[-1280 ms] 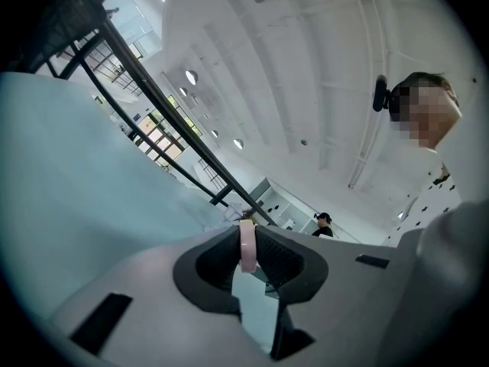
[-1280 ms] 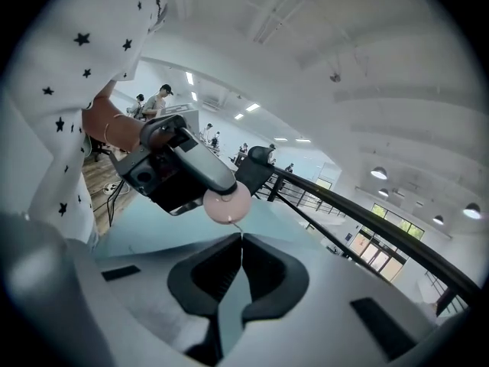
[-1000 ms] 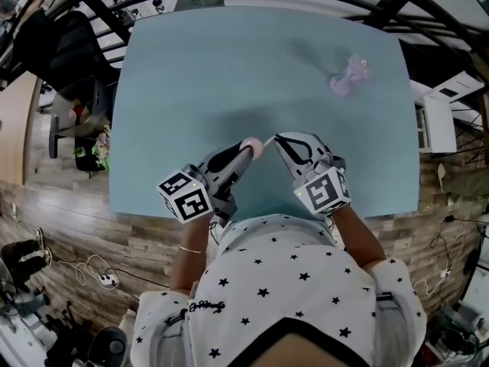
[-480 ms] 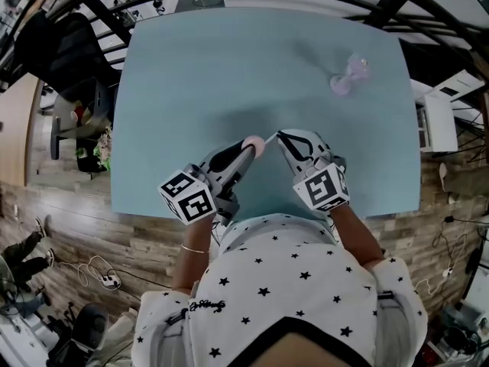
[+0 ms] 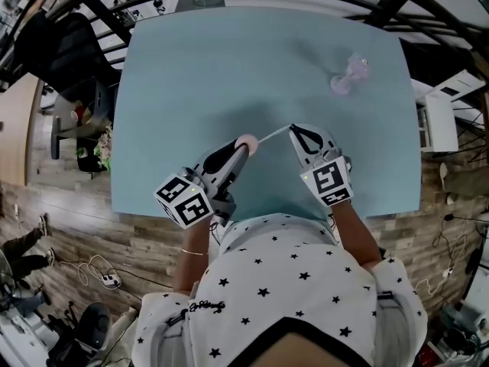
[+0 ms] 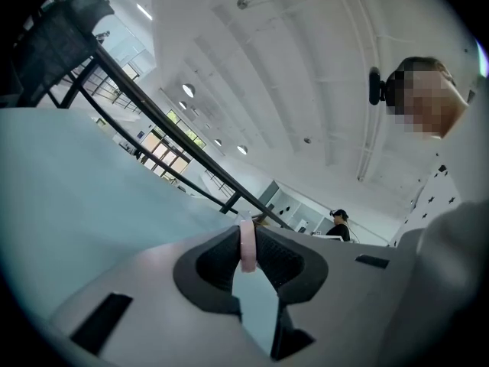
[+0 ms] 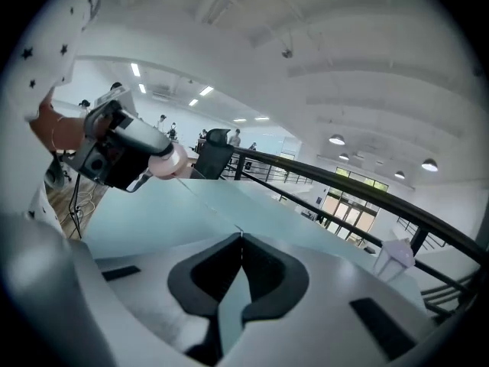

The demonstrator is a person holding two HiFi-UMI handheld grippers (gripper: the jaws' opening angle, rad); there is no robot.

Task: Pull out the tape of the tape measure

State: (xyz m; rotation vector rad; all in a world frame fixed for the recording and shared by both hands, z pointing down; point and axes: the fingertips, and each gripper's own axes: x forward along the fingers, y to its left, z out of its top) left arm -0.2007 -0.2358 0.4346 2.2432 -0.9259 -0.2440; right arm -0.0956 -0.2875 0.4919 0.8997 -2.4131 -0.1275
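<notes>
- Showing only a thin pink edge of the tape measure (image 6: 247, 252) between the pads (image 6: 217, 266) of the left gripper (image 6: 249, 235), keeping the rest of the case behind them.
- Burying the tip of the tape (image 5: 273, 134) between the pressed-together pads (image 7: 265, 271) of the right gripper (image 7: 241, 239).
- Running too thin beyond those fingertips, in the head view, for reading any markings on the strip.
- Leaving a pale pinkish object (image 5: 349, 75) on the table (image 5: 191, 67), well beyond both sets of fingertips, too small and blurred for naming.
- Hiding both hands behind the marker cubes (image 5: 184, 199), back from the fingers.
- Cutting off the table's near edge beneath the person's shirt (image 5: 283, 281).
</notes>
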